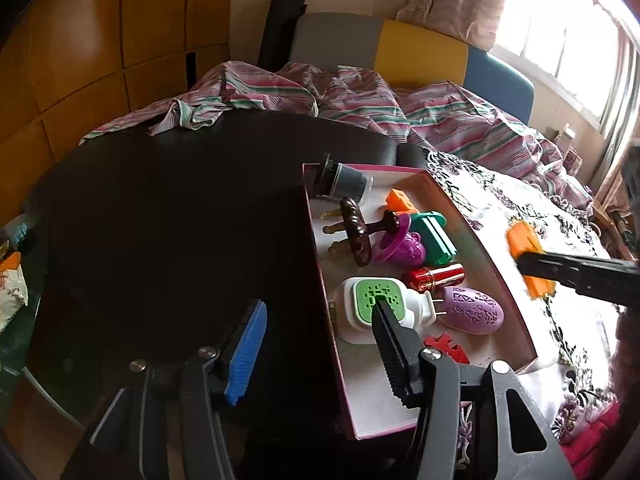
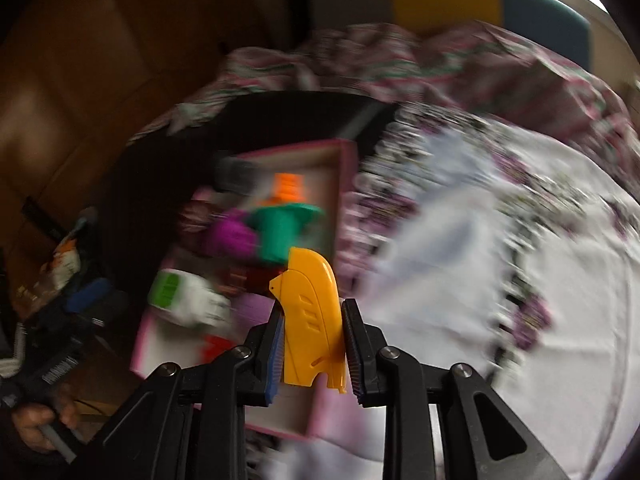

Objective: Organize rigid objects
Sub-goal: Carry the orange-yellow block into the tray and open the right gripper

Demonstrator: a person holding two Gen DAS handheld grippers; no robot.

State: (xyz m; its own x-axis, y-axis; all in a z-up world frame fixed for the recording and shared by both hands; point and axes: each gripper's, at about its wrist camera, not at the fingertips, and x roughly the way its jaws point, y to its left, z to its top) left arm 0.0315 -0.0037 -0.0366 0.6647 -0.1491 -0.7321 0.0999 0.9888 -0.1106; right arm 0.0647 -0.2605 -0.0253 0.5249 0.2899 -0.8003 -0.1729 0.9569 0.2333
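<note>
A shallow pink-rimmed box [image 1: 480,216] lies flat, holding a jumble: a dark grey cap-like cylinder [image 1: 344,182] on its side at the far corner, an orange block [image 1: 400,199], a brown ridged piece [image 1: 357,232], a purple toy [image 1: 404,242] touching a teal block [image 1: 434,236]. Nearer lie a red-and-gold lipstick tube [image 1: 436,276], a white plug-in unit with green face [image 1: 376,304], a purple perforated egg shape [image 1: 474,310] and a red jagged piece [image 1: 448,346]. A yellow plastic piece [image 2: 314,324] stands upright, clamped between gripper pads above the box's near right part.
</note>
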